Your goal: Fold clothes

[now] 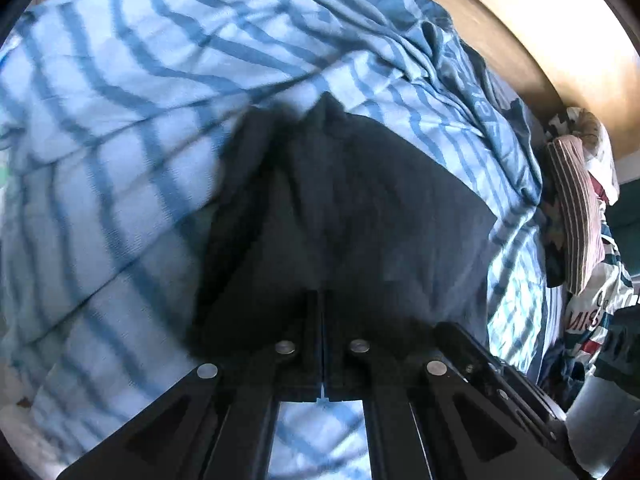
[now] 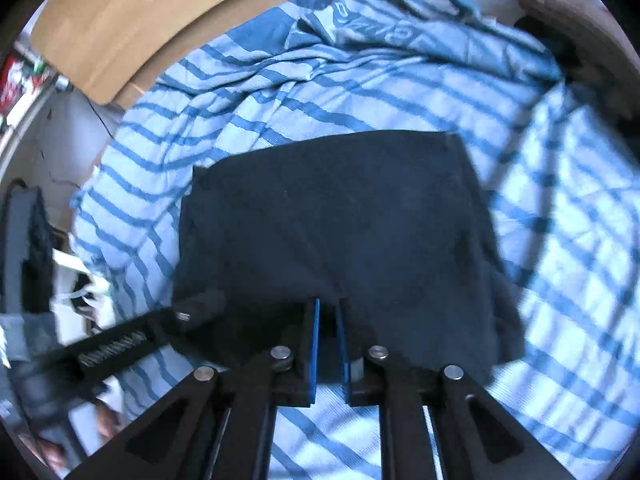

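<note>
1. the dark navy garment [image 2: 332, 216] lies on a blue-and-white striped bed cover [image 2: 256, 92], already a compact, roughly rectangular panel with a straight far edge and squared far corners; its near edge reaches back to the grippers.
2. the right gripper [image 2: 329, 320] has its blue-lined jaws a narrow gap apart, with the near hem of the dark cloth between them; whether the pads actually press on it i cannot tell.
3. the left gripper [image 1: 322, 300] has its jaws pressed together, and the dark cloth [image 1: 360, 200] rises in a peaked fold just in front of the tips, so it looks pinched there, though the contact is lost in shadow.
4. judgement: this is a fold in progress, with the near edge being carried over. to do it well, keep both hands level with each other, keep the hem taut between them, and lay it onto the far edge so the corners line up.
5. the garment looks soft, matte and fairly thick, like a knit; it should drape and sag at the middle if the grips drift together.
6. the striped cover is thin, woven and heavily creased, so it may drag along with the cloth.
7. beyond it are a pale wooden headboard [image 2: 160, 12] and a pile of patterned textiles [image 1: 580, 216] at the bed's edge.
</note>
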Tool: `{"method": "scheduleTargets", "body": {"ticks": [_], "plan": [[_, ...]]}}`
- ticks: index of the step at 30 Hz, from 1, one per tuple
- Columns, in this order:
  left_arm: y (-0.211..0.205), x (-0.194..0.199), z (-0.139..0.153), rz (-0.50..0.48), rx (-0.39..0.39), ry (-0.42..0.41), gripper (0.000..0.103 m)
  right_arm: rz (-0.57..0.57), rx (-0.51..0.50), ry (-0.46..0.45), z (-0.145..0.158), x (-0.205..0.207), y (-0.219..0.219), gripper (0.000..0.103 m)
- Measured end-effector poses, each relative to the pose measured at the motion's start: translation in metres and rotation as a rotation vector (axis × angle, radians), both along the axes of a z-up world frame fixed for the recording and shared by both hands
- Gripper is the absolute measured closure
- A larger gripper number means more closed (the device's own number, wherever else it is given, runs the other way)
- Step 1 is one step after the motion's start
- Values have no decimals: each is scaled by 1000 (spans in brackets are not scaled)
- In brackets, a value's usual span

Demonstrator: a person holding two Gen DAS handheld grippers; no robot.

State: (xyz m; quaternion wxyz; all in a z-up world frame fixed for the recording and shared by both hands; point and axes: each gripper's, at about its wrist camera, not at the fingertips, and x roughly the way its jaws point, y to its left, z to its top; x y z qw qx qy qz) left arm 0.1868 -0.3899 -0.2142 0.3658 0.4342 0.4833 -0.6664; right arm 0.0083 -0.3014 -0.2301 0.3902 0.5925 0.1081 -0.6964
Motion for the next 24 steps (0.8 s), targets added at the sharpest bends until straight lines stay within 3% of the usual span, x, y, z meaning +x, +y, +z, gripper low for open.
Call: {"method": "scheduleTargets", "body": {"ticks": [6,10,14,17,24], "plan": [[8,-4,-29,-33,-19,-62,100,10,68,-16,-28,8,-1,91],[11,-9,-28,-39,-36,-90,100,9,82,-24,-36,5,-4,94],[14,11,-8,-22,-37,-33,101,4,53,-35,-21,-1,9,94],[16,25,-1,11,-34,15,101,-67,47,10,-7,-13,34,90],[18,37,-1,37,-18,73,101,-111,56,-37,-29,-32,52,93]]}}
